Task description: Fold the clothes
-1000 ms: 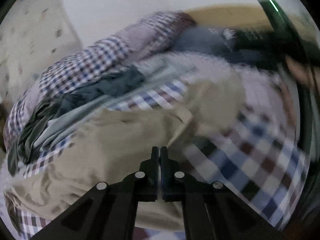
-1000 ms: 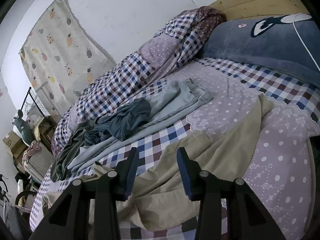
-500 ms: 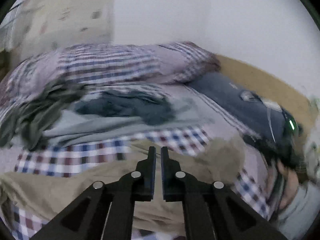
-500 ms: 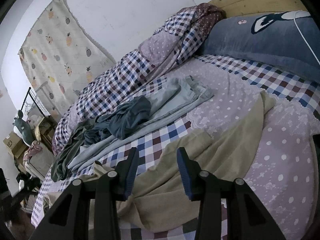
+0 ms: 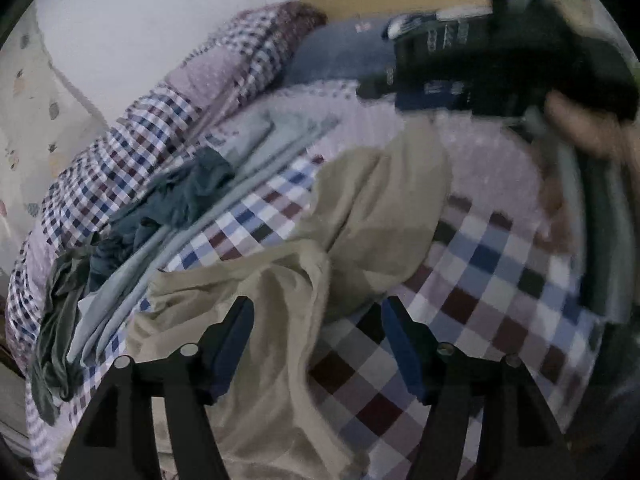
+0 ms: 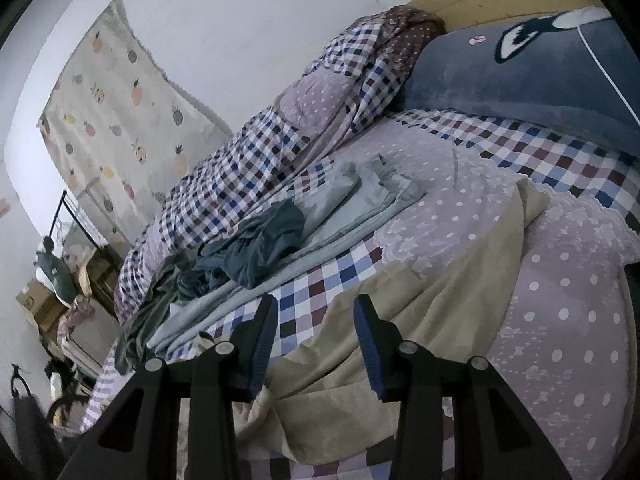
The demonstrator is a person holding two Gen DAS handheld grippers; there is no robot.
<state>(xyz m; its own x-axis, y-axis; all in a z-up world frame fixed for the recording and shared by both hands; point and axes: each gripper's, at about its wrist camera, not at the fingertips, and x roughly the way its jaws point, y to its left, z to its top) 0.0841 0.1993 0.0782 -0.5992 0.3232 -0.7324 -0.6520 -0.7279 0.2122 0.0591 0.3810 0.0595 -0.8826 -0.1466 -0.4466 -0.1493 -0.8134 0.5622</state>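
Left gripper (image 5: 318,344) now spread wide over blurred, seemingly beige garment (image 5: 372,208), right gripper (image 6: 316,340) spread, empty.

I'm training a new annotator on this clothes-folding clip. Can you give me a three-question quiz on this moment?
1. True or false: the left gripper is clamped on the beige garment.
2. Which lies on the light grey-blue garment? A. a dark teal garment B. a white towel C. a red sock
3. Fill in: the right gripper is ___ and holds nothing.

Key: 1 false, its jaws are apart; 2 A; 3 open.
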